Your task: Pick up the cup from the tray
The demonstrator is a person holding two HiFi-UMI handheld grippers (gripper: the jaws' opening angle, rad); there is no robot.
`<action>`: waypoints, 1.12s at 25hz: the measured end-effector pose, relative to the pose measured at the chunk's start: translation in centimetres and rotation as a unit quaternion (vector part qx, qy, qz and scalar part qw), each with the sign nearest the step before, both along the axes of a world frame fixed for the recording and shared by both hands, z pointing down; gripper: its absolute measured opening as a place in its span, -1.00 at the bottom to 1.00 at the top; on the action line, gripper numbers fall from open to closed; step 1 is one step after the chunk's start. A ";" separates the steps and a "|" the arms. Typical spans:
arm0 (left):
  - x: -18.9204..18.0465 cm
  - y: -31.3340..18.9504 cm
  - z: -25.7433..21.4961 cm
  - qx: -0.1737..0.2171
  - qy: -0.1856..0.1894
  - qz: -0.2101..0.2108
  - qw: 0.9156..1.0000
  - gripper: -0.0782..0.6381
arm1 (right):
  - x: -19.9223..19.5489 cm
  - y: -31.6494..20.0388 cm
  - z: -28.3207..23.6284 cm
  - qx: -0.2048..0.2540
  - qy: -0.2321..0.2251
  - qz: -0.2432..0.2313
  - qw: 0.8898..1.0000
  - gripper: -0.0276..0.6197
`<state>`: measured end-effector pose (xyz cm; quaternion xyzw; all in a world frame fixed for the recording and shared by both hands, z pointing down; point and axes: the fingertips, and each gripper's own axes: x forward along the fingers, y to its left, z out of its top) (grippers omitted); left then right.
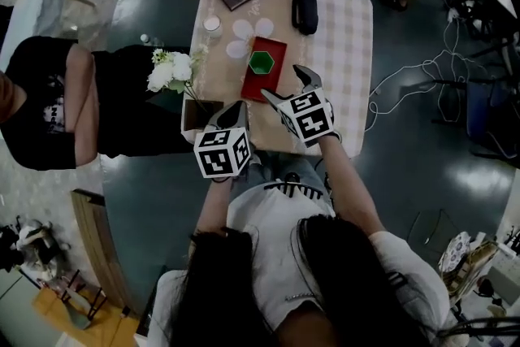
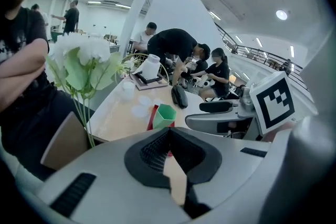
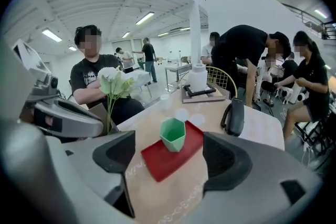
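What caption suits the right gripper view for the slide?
Right gripper, jaws wide apart and empty, faces the green hexagonal cup standing upright on the red rectangular tray ahead.

Matt green plastic-looking cup (image 3: 173,135), smooth red tray (image 3: 160,165), checked cloth table cover (image 1: 345,45), glossy dark floor (image 1: 406,166)

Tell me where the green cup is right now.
In the head view the green cup stands upright on the far half of the red tray, mid-table, with white discs just beyond it and a black case further off to its right.
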<state>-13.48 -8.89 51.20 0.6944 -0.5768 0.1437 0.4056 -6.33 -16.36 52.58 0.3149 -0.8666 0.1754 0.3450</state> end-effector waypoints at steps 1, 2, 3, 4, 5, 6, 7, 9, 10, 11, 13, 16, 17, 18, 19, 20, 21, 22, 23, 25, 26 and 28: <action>0.0 -0.4 0.2 -0.004 0.000 -0.003 1.000 -0.76 | -0.3 -0.5 0.3 -0.004 0.001 -0.005 1.000 0.27; -0.1 -0.8 0.4 -0.009 0.000 -0.007 1.000 -0.76 | -0.8 -0.9 0.6 -0.008 0.001 -0.010 1.000 0.27; -0.2 -1.1 0.5 -0.013 -0.001 -0.012 1.000 -0.76 | -1.2 -1.3 0.9 -0.011 0.001 -0.014 1.000 0.27; -0.4 -1.4 0.7 -0.017 -0.003 -0.015 1.000 -0.76 | -1.8 -1.7 1.2 -0.014 0.001 -0.018 1.000 0.27; -0.5 -1.8 0.9 -0.020 -0.004 -0.018 1.000 -0.76 | -2.3 -2.0 1.6 -0.018 0.003 -0.022 1.000 0.27; -0.6 -2.1 1.1 -0.023 -0.006 -0.020 1.000 -0.76 | -2.7 -2.2 2.1 -0.024 0.007 -0.025 0.999 0.27; -0.7 -2.4 1.3 -0.026 -0.007 -0.022 0.999 -0.76 | -3.1 -2.5 2.5 -0.030 0.012 -0.028 0.999 0.27; -0.9 -2.8 1.7 -0.031 -0.008 -0.027 0.999 -0.76 | -3.8 -2.8 3.6 -0.041 0.025 -0.036 0.998 0.27; -0.9 -3.0 1.9 -0.035 -0.009 -0.030 0.999 -0.76 | -4.1 -2.9 4.2 -0.046 0.029 -0.042 0.998 0.27; -1.0 -3.1 2.2 -0.037 -0.010 -0.033 0.999 -0.76 | -4.4 -3.0 4.8 -0.052 0.033 -0.049 0.997 0.27; -1.1 -3.3 2.7 -0.042 -0.012 -0.038 0.998 -0.76 | -4.8 -3.0 5.9 -0.064 0.038 -0.060 0.995 0.27; -1.2 -3.5 3.2 -0.051 -0.014 -0.039 0.998 -0.76 | -4.9 -3.4 6.9 -0.070 0.046 -0.059 0.995 0.27; -1.2 -3.5 3.4 -0.053 -0.014 -0.040 0.998 -0.76 | -4.9 -3.5 7.1 -0.070 0.050 -0.059 0.995 0.27; -1.2 -3.5 3.5 -0.056 -0.014 -0.040 0.998 -0.76 | -5.0 -3.7 7.3 -0.068 0.056 -0.059 0.994 0.27; -1.1 -3.6 3.6 -0.058 -0.014 -0.041 0.997 -0.76 | -5.0 -3.8 7.5 -0.066 0.062 -0.059 0.994 0.27; -1.1 -3.6 3.7 -0.059 -0.014 -0.041 0.997 -0.76 | -5.1 -3.9 7.6 -0.065 0.067 -0.058 0.994 0.27; -1.0 -3.7 3.7 -0.060 -0.014 -0.041 0.997 -0.76 | -5.2 -4.0 7.8 -0.065 0.071 -0.058 0.994 0.27; -0.9 -3.7 3.8 -0.061 -0.013 -0.041 0.997 -0.76 | -5.3 -4.1 8.0 -0.068 0.073 -0.060 0.993 0.27; -0.7 -3.8 3.8 -0.061 -0.013 -0.040 0.997 -0.76 | -5.4 -4.1 8.2 -0.069 0.075 -0.062 0.993 0.27; -0.6 -3.8 3.8 -0.062 -0.011 -0.040 0.997 -0.76 | -5.5 -4.1 8.4 -0.067 0.079 -0.068 0.992 0.27; -0.6 -3.9 3.8 -0.062 -0.011 -0.040 0.997 -0.76 | -5.4 -4.1 8.5 -0.065 0.083 -0.070 0.992 0.26; -0.6 -3.9 3.7 -0.062 -0.011 -0.039 0.997 -0.76 | -5.3 -4.2 8.5 -0.063 0.089 -0.069 0.992 0.11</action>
